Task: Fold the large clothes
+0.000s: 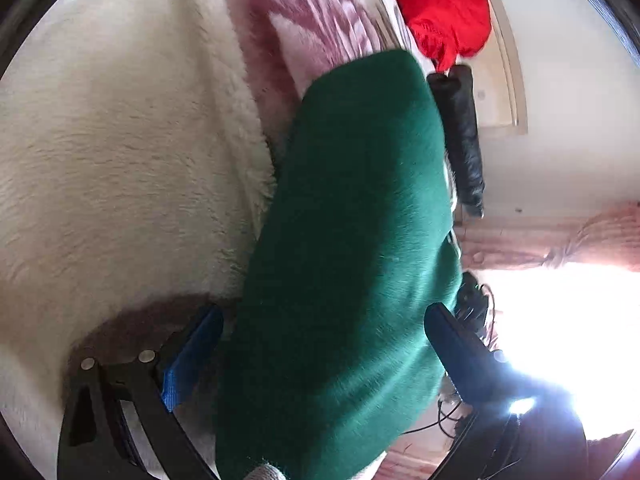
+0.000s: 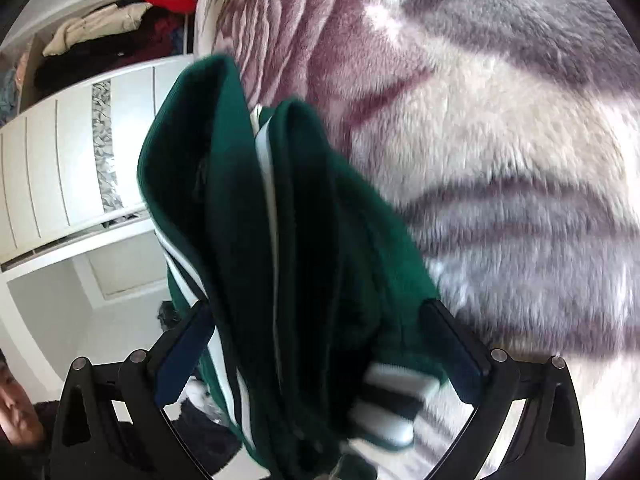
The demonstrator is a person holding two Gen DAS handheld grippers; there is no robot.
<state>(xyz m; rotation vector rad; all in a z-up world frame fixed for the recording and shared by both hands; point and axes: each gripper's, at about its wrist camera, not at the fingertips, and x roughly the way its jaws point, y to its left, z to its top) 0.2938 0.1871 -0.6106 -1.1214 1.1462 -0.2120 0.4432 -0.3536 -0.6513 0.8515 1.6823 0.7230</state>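
A thick, folded dark green jacket (image 1: 352, 200) with white stripes (image 2: 300, 220) lies along the edge of a fluffy blanket. It fills the gap between both pairs of fingers. My left gripper (image 1: 324, 310) stands wide around it, and a thin dark gap shows beside the blue left pad (image 1: 192, 360). My right gripper (image 2: 318, 306) is spread to its widest around the bundle, with the pads beside the cloth and not squeezing it. A black-and-white striped cuff (image 2: 392, 404) hangs out near the right finger.
The cream, pink and grey blanket (image 1: 120, 140) (image 2: 500, 140) covers the bed. A red garment (image 1: 440, 4) lies at its far end, with a black object (image 1: 460, 132) beside the jacket. A white wardrobe (image 2: 60, 160) stands left. A person (image 2: 24, 412) is at bottom left.
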